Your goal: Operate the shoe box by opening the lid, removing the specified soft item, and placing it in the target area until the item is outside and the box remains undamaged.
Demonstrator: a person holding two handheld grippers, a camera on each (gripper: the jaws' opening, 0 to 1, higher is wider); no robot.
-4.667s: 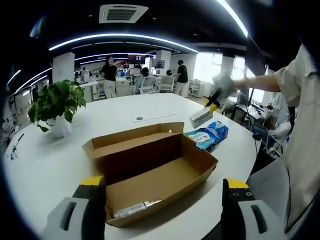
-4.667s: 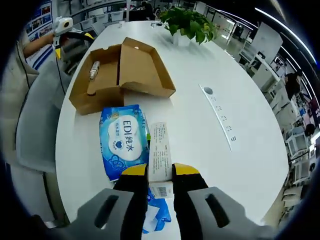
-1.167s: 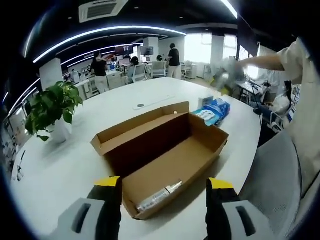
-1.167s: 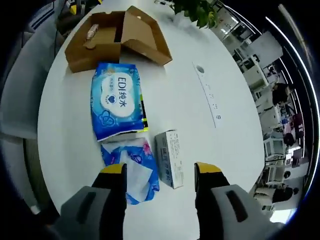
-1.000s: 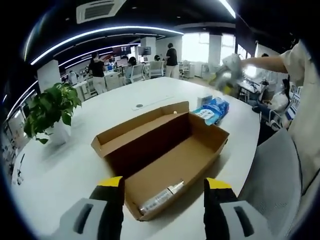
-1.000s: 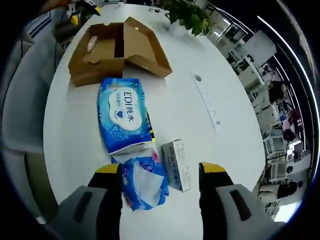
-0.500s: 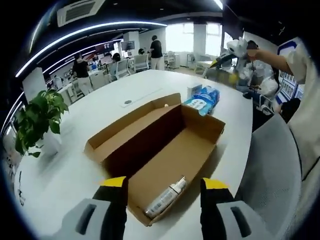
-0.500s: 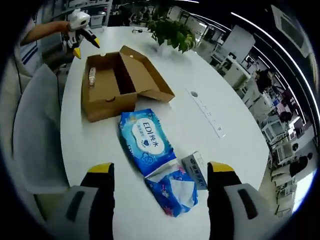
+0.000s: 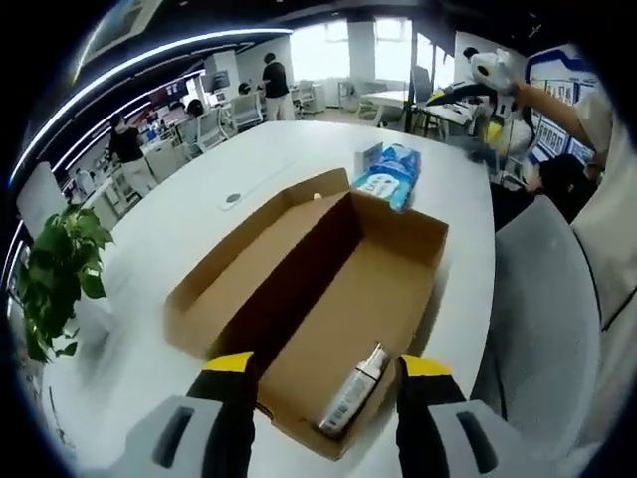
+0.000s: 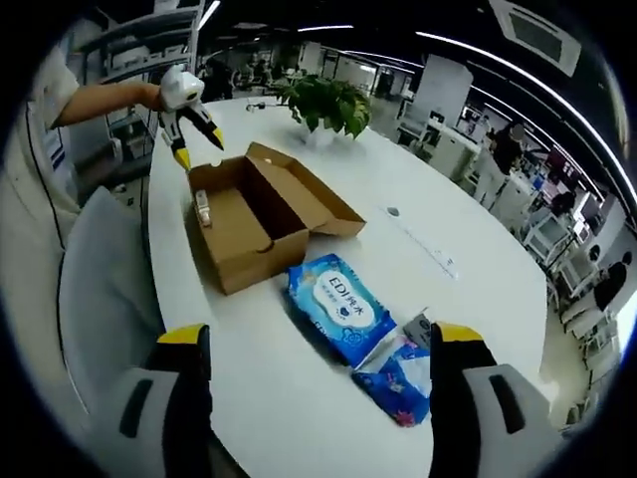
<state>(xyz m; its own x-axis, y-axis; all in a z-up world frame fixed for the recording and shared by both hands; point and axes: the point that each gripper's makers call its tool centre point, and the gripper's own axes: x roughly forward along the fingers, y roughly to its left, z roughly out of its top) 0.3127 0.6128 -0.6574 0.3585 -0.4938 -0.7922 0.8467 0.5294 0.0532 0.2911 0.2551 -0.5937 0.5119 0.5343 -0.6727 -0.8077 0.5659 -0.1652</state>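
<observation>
A brown cardboard shoe box (image 9: 328, 299) is sitting open on a white table (image 10: 299, 329), near the edge where a grey chair (image 10: 105, 289) is pushed in. Its lid (image 9: 244, 264) is lying folded back flat on the far side of the box from the chair. Inside the box, a small tube (image 9: 353, 388) is lying on the floor against the short end wall nearest the left gripper (image 9: 320, 398).

The left gripper is hanging above that end of the box with its yellow-tipped jaws spread apart, one on each side of the tube and grasping nothing. In the right gripper view it (image 10: 194, 124) is pointing down over the far end of the box, held by a person's hand (image 10: 149, 95).

The right gripper (image 10: 318, 349) is hovering well above the table, its jaws spread wide and holding nothing.

Beyond the other short end of the box, a blue pack of wet wipes (image 10: 338, 309) is lying flat on the table, outside the box. Just past it, touching its end, a smaller crumpled blue pack (image 10: 398, 383) is lying next to a small white carton (image 10: 418, 332). In the left gripper view the wipes (image 9: 388, 179) and carton (image 9: 366, 157) are lying past the far end of the box.

A potted plant (image 10: 323, 105) is standing on the far part of the table, well apart from the box. A thin strip (image 10: 423, 249) is lying on the table beyond the lid.
</observation>
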